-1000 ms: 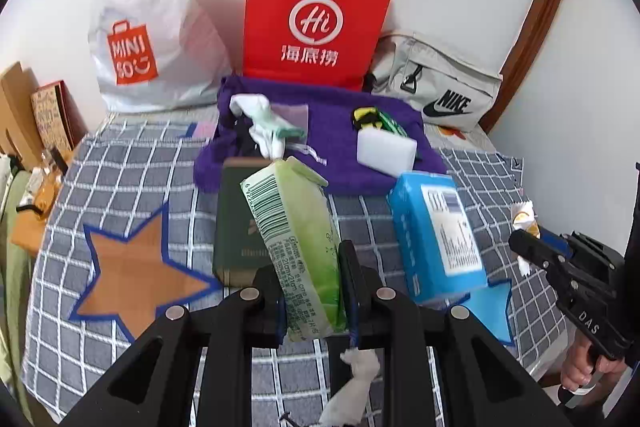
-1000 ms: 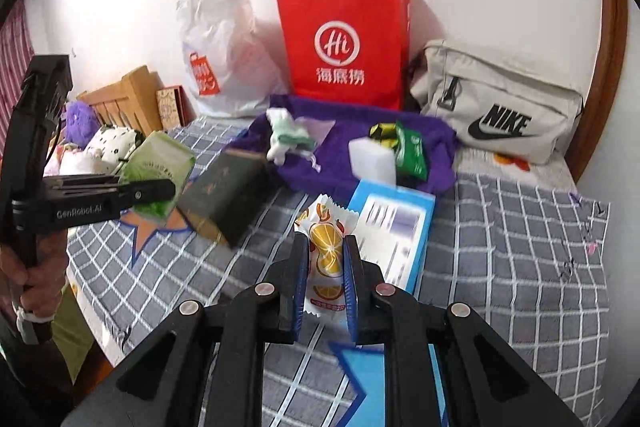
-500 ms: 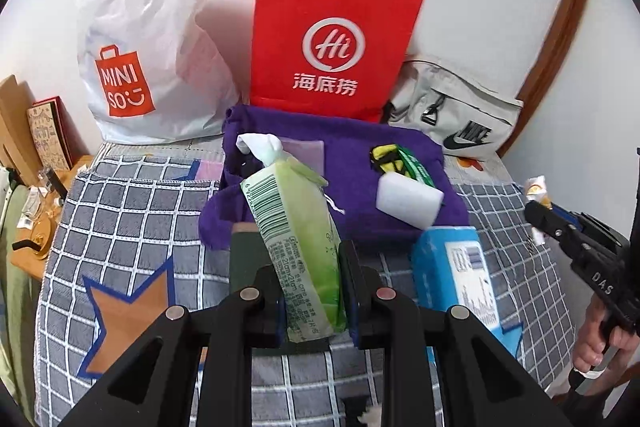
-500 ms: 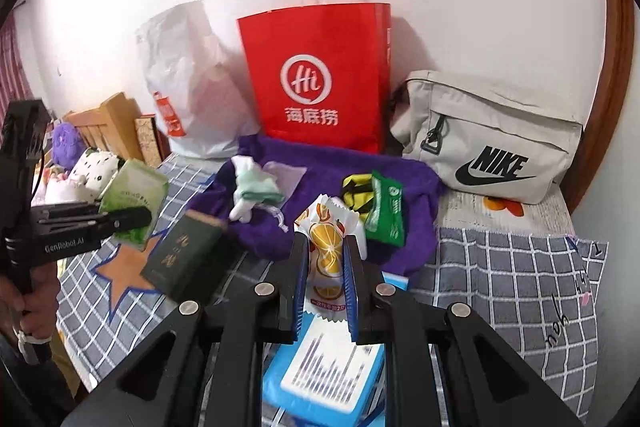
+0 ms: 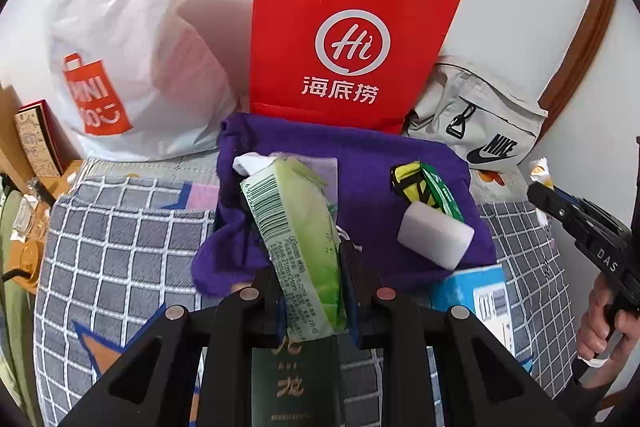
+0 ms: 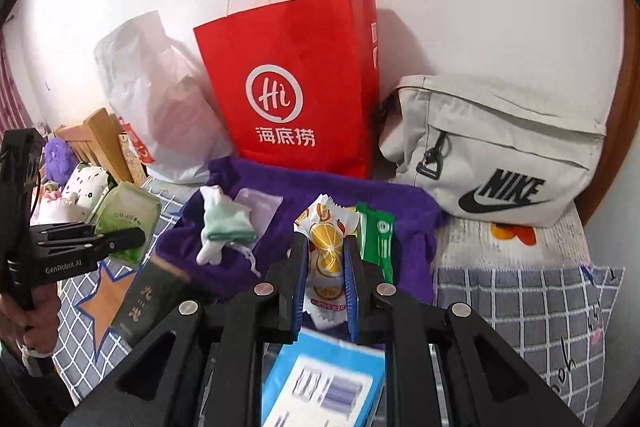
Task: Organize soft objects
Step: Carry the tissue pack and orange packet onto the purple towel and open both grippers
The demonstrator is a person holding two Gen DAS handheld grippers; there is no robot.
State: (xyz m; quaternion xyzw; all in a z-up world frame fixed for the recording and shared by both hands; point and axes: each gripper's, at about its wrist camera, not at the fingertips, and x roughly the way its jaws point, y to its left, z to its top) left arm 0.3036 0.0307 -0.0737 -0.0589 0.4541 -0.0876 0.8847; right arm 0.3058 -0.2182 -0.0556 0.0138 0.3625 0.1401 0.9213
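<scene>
My left gripper is shut on a light green tissue pack, held above the near edge of a purple towel. My right gripper is shut on a white sachet with an orange-slice print, also held over the purple towel. On the towel lie a white foam block, a green and yellow packet and a small white-green cloth bundle. The left gripper with its pack shows at the left of the right wrist view; the right gripper shows at the right of the left wrist view.
A red paper bag, a white plastic bag and a beige Nike pouch stand against the wall behind the towel. A blue tissue pack and a dark green box lie on the checked cover.
Both grippers have moved forward toward the purple towel and the bags, each keeping its grip. The blue pack and dark box have slid toward the bottom of the views.
</scene>
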